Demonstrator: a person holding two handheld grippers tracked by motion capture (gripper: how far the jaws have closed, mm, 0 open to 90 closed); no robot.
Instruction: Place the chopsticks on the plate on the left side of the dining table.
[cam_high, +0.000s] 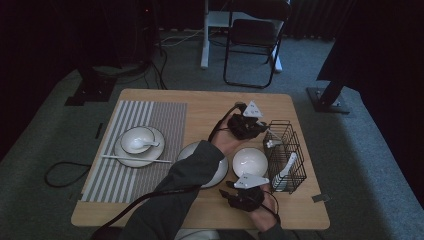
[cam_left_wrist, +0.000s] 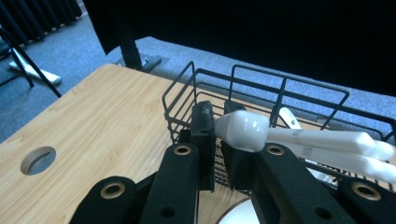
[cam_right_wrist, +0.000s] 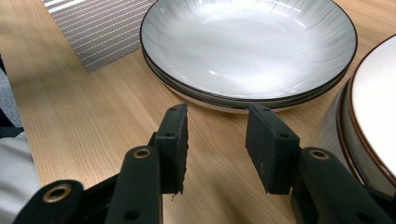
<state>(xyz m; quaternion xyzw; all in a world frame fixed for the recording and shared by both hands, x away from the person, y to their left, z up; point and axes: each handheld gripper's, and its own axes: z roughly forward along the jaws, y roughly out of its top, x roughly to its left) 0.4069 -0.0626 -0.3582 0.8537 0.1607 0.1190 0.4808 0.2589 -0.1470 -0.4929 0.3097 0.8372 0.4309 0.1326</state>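
On a dim wooden table (cam_high: 150, 202), a striped placemat (cam_high: 165, 120) at the left carries a plate (cam_high: 131, 159) with a small bowl (cam_high: 134, 136), a spoon (cam_high: 152, 144) resting in it and chopsticks (cam_high: 135, 159) laid across the front. Further right sit stacked shallow plates (cam_right_wrist: 247, 44) and a white bowl (cam_high: 250, 161). The left gripper (cam_left_wrist: 217, 135), crossed over to the wire basket (cam_high: 287, 131), has its jaws drawn almost together; a white spoon (cam_left_wrist: 245, 130) lies against the tip of one jaw at the basket's edge (whether it is actually pinched cannot be told). The right gripper (cam_right_wrist: 217, 140), near the table's front edge, holds its jaws partly apart with nothing between them. No readable writing appears anywhere.
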